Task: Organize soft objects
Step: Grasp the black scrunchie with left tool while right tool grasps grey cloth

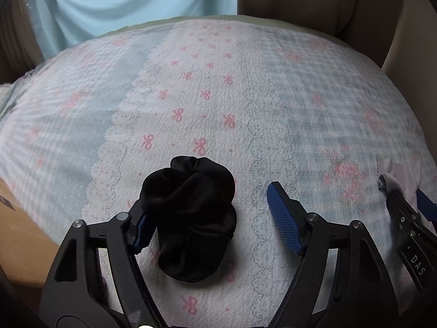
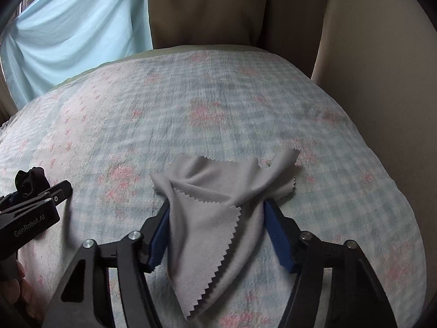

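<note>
The left tongs (image 1: 210,218) hang low over a bed covered with a quilted bedspread (image 1: 207,87) patterned in pale blue checks, white lace bands and pink bows. Between their blue pads sits a black velvet scrunchie (image 1: 195,218), bunched into an upright lump on the bedspread. The left-hand pad (image 1: 142,227) lies against the scrunchie's side, while the right-hand pad stands clear of it with bare bedspread showing in the gap, so these tongs are open around the scrunchie and not clamped on it. The right tongs (image 2: 217,232) are also down at the bed surface, to the right of the left pair, with a grey cloth (image 2: 207,218) with pinked, zigzag edges lying crumpled between their pads. The left-hand pad (image 2: 161,235) touches the cloth's folded edge and the right-hand one meets the fabric near its tip; whether they truly pinch it I cannot tell, but the cloth rests on the bedspread and the pads are still set wide, so the tongs read as open about it. In the right wrist view the left tongs and a bit of the scrunchie show at the left edge. Beyond the bed hang a light blue curtain (image 2: 76,35) and a tan curtain (image 2: 207,8).
</note>
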Tool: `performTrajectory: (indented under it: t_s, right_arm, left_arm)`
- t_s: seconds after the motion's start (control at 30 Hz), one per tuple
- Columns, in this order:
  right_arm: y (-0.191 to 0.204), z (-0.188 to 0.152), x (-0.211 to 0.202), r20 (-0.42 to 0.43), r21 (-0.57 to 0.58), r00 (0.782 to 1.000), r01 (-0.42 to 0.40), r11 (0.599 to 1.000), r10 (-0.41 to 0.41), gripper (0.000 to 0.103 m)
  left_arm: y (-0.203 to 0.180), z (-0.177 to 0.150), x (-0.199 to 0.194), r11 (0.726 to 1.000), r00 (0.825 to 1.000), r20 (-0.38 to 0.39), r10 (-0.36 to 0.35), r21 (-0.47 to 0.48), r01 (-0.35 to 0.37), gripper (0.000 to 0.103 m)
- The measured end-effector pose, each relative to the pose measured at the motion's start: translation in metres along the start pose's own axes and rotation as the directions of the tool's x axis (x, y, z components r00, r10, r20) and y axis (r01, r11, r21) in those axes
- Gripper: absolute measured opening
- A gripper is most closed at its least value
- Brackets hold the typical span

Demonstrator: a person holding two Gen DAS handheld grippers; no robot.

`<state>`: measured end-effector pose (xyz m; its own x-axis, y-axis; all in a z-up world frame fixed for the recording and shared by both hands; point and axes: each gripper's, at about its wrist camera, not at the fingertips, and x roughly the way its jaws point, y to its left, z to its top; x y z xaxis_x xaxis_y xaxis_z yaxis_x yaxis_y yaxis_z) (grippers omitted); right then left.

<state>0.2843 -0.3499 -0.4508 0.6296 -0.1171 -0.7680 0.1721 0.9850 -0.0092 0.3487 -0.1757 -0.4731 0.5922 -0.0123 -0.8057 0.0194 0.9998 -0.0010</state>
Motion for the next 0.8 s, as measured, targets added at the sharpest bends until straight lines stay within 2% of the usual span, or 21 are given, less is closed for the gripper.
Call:
performTrajectory:
  t_s: [0.03, 0.1, 0.13, 0.2, 0.4, 0.6, 0.8]
  right_arm:
    - [-0.001, 0.001, 0.0, 0.004, 0.005, 1.0, 0.002, 1.0, -0.002, 0.042]
    - [-0.001, 0.003, -0.002, 0.01, 0.01, 1.0, 0.007, 1.0, -0.007, 0.03]
    - [0.0, 0.004, -0.002, 0.011, 0.011, 1.0, 0.006, 1.0, -0.006, 0.026]
    - [0.001, 0.006, -0.003, 0.011, 0.01, 1.0, 0.011, 1.0, -0.011, 0.02]
    - [0.002, 0.007, -0.008, 0.011, 0.017, 1.0, 0.007, 1.0, -0.007, 0.012]
    - [-0.001, 0.011, -0.023, 0.025, 0.029, 1.0, -0.002, 1.0, 0.001, 0.011]
    - [-0.002, 0.024, -0.059, 0.061, 0.03, 0.998, -0.009, 1.0, 0.007, 0.011]
  left_arm:
    - [-0.001, 0.001, -0.001, 1.0, 1.0, -0.001, -0.005, 0.001, 0.005, 0.045]
    - [0.0, 0.001, -0.004, 1.0, 1.0, -0.01, -0.013, -0.004, 0.013, 0.026]
    - [0.001, 0.002, -0.005, 1.0, 1.0, -0.014, -0.021, -0.011, 0.021, 0.023]
    - [0.004, 0.001, -0.006, 0.999, 0.999, -0.017, -0.029, -0.022, 0.029, 0.02]
    - [0.005, -0.001, -0.016, 0.999, 0.999, -0.016, -0.044, -0.023, 0.044, 0.017]
    - [0.001, 0.003, -0.043, 0.998, 0.998, 0.01, -0.066, -0.017, 0.066, 0.017]
    - [-0.001, 0.013, -0.09, 0.996, 0.995, 0.049, -0.087, -0.017, 0.088, 0.017]
